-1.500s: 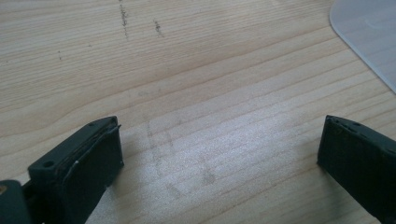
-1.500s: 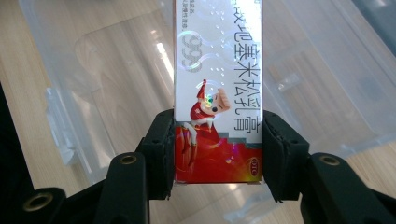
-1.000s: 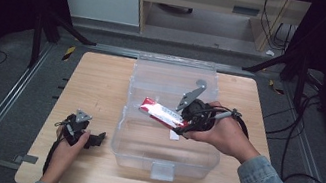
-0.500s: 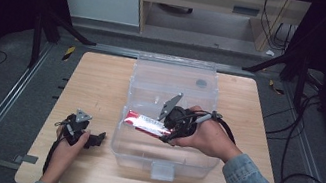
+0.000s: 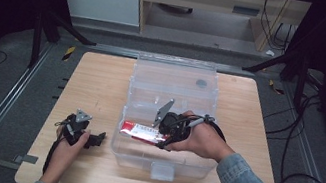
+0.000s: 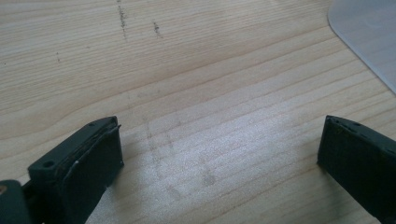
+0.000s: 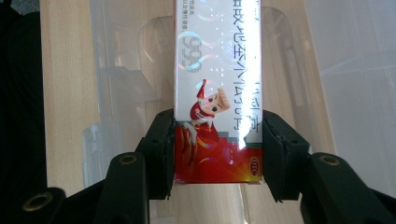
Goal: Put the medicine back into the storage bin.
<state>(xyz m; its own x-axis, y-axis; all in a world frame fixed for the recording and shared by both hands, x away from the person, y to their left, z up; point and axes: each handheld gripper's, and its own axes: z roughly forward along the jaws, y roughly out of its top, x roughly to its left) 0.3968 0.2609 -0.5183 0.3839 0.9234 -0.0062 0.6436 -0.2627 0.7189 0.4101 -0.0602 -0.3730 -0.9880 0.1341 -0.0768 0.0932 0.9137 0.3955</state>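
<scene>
Left gripper (image 5: 101, 137) rests on the table (image 5: 96, 85) at the near left edge, jaws spread wide with bare wood between them; right gripper (image 5: 163, 137) pinches the red-and-white box (image 5: 141, 131) by its red end, both pads flat against its sides; the box sits level inside the clear plastic bin (image 5: 174, 75) near its front wall, bin mid-table.

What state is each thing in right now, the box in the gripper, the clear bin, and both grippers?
red and white box: clamped by its two long sides, held level over the bin's inside.
clear plastic bin: open-topped, upright on the table, with the box and the right gripper inside its walls.
right gripper: shut on the box.
left gripper: jaws wide open, nothing between them, low over the bare wooden table.
</scene>
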